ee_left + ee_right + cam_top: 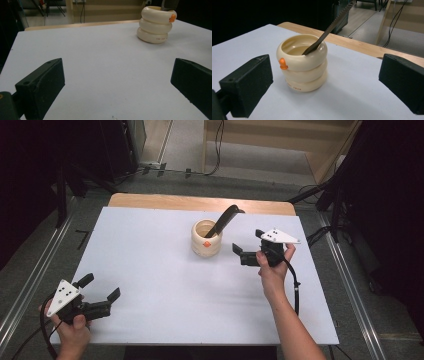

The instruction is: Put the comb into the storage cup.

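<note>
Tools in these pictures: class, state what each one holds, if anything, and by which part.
Nothing is held. The left tool is open over bare table; the right tool is open beside the cream holder, not touching it.

Table [165, 285]: holds one cup, set toward the far edge, slightly right of centre.
Cup [206, 239]: stands upright on the table, apart from both grippers.
Utensil [223, 220]: stands in the cup, leaning over the rim toward the far right — its handle rises well above the cup.
Right gripper [250, 249]: just to the right of the cup, jaws spread and aimed at it, held above the table.
Left gripper [102, 292]: at the near left corner, well apart from the cup — jaws spread, pointing toward the table's middle.
</note>
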`<state>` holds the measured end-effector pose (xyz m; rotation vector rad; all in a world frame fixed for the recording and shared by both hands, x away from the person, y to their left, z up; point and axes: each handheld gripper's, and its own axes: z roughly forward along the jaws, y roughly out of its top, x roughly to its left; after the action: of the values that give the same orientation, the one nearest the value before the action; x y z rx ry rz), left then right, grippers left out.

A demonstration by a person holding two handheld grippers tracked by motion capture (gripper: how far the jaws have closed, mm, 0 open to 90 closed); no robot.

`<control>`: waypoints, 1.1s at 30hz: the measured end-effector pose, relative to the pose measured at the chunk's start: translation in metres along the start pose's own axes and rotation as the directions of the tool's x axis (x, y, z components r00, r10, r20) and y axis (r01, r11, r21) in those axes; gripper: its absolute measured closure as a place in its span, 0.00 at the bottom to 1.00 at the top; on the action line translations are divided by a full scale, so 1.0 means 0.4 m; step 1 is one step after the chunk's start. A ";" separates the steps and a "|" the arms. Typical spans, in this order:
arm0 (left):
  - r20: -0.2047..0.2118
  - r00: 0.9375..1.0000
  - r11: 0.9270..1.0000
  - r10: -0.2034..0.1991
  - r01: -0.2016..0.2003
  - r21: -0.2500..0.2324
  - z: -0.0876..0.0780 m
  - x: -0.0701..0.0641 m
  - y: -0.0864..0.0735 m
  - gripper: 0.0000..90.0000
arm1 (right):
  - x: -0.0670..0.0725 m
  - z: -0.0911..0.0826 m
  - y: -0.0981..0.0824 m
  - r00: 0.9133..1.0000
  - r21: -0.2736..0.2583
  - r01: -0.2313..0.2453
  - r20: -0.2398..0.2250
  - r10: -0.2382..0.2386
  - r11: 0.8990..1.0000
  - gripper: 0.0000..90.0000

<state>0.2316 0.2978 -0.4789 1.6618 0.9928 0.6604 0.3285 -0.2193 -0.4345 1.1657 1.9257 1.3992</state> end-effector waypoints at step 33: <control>0.006 1.000 1.000 0.010 -0.010 -0.005 0.000 -0.004 -0.001 0.00 | -0.083 -0.182 -0.129 0.997 -0.016 -0.019 0.081 0.021 1.000 0.00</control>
<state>0.2308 0.2965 -0.4791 1.6647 0.9786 0.6641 0.2708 -0.2908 -0.4595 1.2186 1.8489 1.3537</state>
